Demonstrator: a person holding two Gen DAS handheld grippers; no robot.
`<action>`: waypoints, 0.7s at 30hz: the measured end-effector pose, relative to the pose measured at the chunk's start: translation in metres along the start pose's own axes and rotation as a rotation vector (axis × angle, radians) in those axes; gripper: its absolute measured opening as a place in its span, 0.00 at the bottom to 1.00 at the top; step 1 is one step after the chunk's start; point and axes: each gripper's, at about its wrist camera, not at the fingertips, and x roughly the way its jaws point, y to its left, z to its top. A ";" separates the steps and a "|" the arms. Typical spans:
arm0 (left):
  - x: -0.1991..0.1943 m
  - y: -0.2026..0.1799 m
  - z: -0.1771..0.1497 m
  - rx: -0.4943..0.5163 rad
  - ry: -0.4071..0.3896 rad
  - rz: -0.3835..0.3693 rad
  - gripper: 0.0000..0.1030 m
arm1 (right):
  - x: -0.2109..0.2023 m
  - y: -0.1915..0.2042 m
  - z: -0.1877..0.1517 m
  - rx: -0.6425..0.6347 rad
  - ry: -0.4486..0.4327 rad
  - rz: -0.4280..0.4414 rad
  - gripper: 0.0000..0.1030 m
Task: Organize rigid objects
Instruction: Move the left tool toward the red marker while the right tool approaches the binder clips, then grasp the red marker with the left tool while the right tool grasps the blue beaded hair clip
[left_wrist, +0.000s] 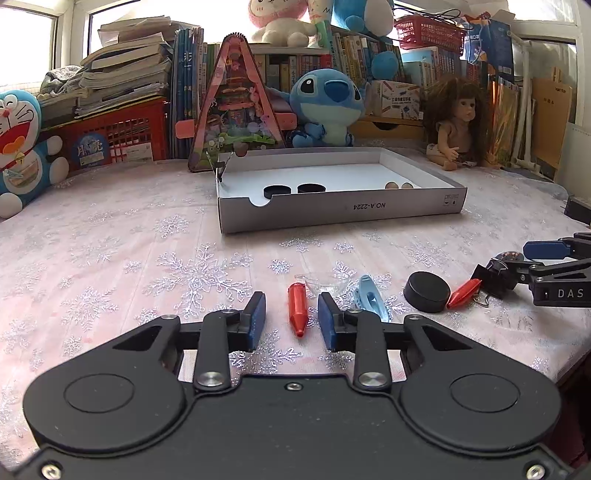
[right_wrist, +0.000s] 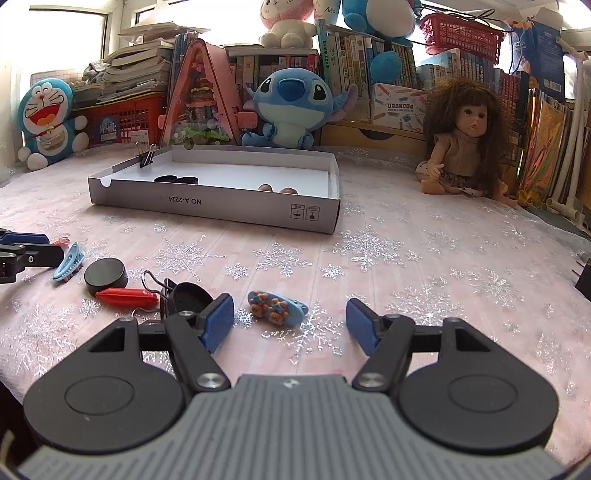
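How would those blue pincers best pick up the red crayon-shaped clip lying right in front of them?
Grip the red crayon-shaped clip across its narrow middle, coming straight down from above. It lies flat, pointing along the left gripper, whose open jaws already sit on either side of it, so closing them meets its long sides.

This is a home, most likely a child's room or study corner. Along the far side stand rows of books (right_wrist: 347, 55) packed upright, with loose stacks of papers (left_wrist: 125, 74) piled on a red plastic crate (left_wrist: 110, 136) at the far left. Soft toys sit among them: a Doraemon plush (right_wrist: 46, 118) at the left, a blue Stitch plush (right_wrist: 291, 107) in the middle, and a long-haired doll (right_wrist: 465, 144) at the right. The desk (right_wrist: 406, 251) wears a pink cloth printed with silver snowflakes, and bright windows (left_wrist: 22, 44) show behind.
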 end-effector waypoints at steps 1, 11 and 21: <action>0.000 0.000 0.001 -0.006 -0.002 0.004 0.23 | 0.000 0.000 0.001 -0.003 -0.001 0.000 0.76; 0.002 0.015 0.009 -0.054 -0.004 0.031 0.09 | 0.001 -0.011 0.005 -0.005 0.020 0.004 0.47; 0.010 0.007 0.004 -0.031 0.009 0.030 0.18 | -0.002 -0.008 0.000 -0.033 0.001 -0.010 0.35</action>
